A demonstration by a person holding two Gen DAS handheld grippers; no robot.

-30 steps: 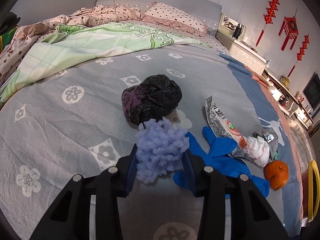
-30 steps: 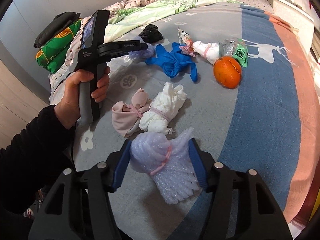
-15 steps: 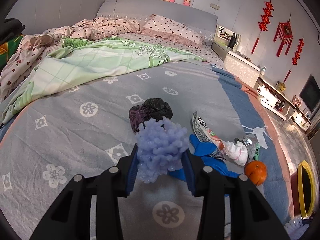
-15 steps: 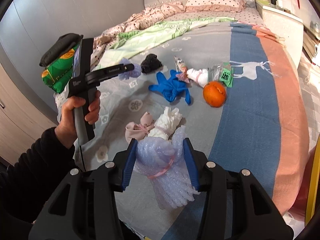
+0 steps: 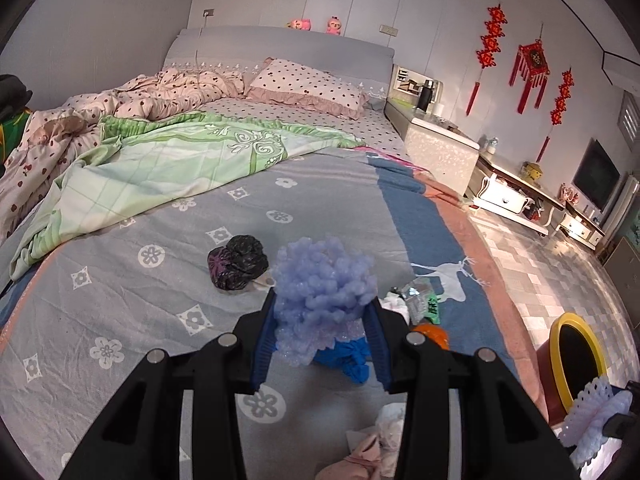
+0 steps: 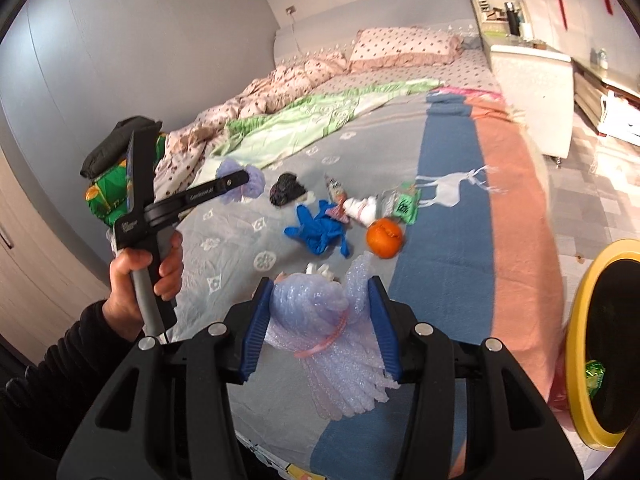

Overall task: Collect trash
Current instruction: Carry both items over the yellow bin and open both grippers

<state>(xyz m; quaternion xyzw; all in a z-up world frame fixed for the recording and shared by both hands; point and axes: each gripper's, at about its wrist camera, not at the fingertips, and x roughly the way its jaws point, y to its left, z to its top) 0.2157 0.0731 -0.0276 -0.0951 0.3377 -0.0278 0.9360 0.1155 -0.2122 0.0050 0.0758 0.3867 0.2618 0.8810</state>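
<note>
My left gripper [image 5: 322, 320] is shut on a purple foam wad [image 5: 324, 280], lifted above the bed. My right gripper [image 6: 320, 300] is shut on a bubble-wrap bundle [image 6: 320, 320] tied with a pink band, also off the bedspread. On the grey spread lie a black bag [image 5: 236, 262], a blue glove [image 6: 318, 230], an orange [image 6: 384, 232], a white tissue wad [image 6: 362, 208] and a green packet [image 6: 406, 204]. A yellow-rimmed bin [image 6: 576, 320] stands on the floor to the right of the bed. Pink and white tied bundles [image 5: 372, 452] lie near the bed's front edge.
A green quilt [image 5: 160, 164] and spotted pink bedding cover the far half of the bed. A white nightstand [image 5: 440, 152] and low cabinets line the right wall beside a tiled floor [image 5: 540, 272]. Folded green and black clothes [image 6: 112, 176] sit at the left.
Both grippers have risen and pulled back with their loads still held. The trash on the bed looks smaller and farther away, and the yellow-rimmed bin has come into view at the right.
</note>
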